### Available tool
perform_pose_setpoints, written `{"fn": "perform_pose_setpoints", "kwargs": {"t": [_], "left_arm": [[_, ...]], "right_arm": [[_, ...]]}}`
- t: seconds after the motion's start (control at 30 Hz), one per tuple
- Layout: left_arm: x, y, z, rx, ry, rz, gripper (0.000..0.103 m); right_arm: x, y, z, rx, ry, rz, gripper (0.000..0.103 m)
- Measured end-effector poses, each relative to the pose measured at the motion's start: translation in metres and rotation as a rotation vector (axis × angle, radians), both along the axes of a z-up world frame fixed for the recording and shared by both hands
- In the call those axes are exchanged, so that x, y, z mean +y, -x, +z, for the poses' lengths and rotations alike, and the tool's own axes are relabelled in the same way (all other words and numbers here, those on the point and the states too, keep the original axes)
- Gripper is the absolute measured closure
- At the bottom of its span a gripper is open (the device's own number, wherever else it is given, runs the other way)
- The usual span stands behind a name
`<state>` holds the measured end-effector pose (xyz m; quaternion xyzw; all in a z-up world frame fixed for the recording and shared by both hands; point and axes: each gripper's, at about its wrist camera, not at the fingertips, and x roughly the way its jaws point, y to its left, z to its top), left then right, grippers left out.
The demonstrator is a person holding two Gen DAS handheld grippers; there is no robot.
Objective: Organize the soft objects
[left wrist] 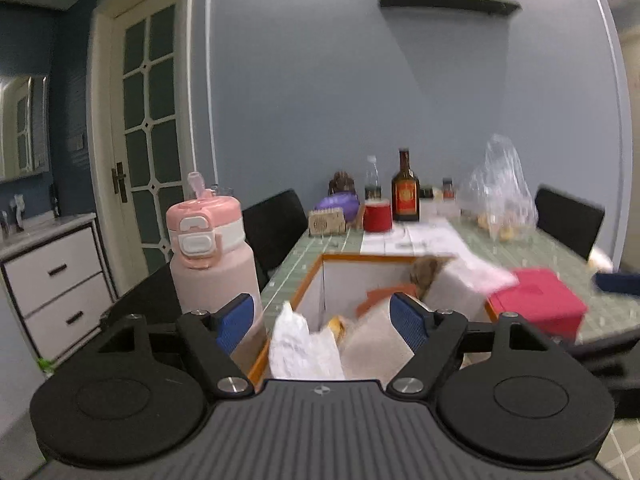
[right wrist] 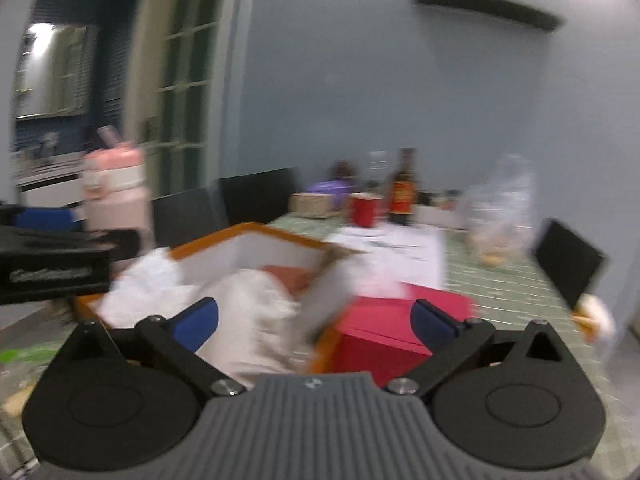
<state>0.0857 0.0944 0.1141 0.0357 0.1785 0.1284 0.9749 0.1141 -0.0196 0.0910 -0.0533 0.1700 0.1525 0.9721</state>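
Both claws stand spread with nothing between their pads: the left gripper (left wrist: 322, 322) hangs at lower centre of its view, just over the near end of the orange-rimmed box (left wrist: 310, 280), and the right gripper (right wrist: 316, 322) straddles that box's right wall and the red carton (right wrist: 394, 330) just beside it. The pale cloths (right wrist: 256, 316) lie in the box straight ahead of and below both claws, crumpled, with no clear long axis or heading. Both seem about equally near; blur hides more.
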Motion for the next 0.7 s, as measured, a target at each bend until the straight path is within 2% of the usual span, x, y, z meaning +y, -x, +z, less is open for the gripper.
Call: {"fn": "perform_pose_setpoints", "kwargs": {"t": [0.17, 0.33, 0.5, 0.57, 0.7], "left_arm": [[-0.029, 0.012, -0.008, 0.029, 0.04, -0.049, 0.012], [-0.059, 0.017, -0.027, 0.07, 0.107, -0.065, 0.012], [-0.085, 0.031, -0.043, 0.057, 0.048, -0.065, 0.012], [-0.09, 0.037, -0.049, 0.055, 0.05, -0.058, 0.012], [-0.102, 0.044, -0.056, 0.052, 0.036, -0.061, 0.012]], "right_arm": [[-0.028, 0.019, -0.015, 0.027, 0.042, -0.147, 0.003], [-0.044, 0.037, -0.038, 0.063, 0.031, -0.163, 0.003], [-0.061, 0.051, -0.049, 0.07, -0.052, -0.179, 0.003], [-0.066, 0.058, -0.052, 0.074, -0.084, -0.178, 0.003], [-0.072, 0.067, -0.06, 0.076, -0.072, -0.184, 0.003]]}}
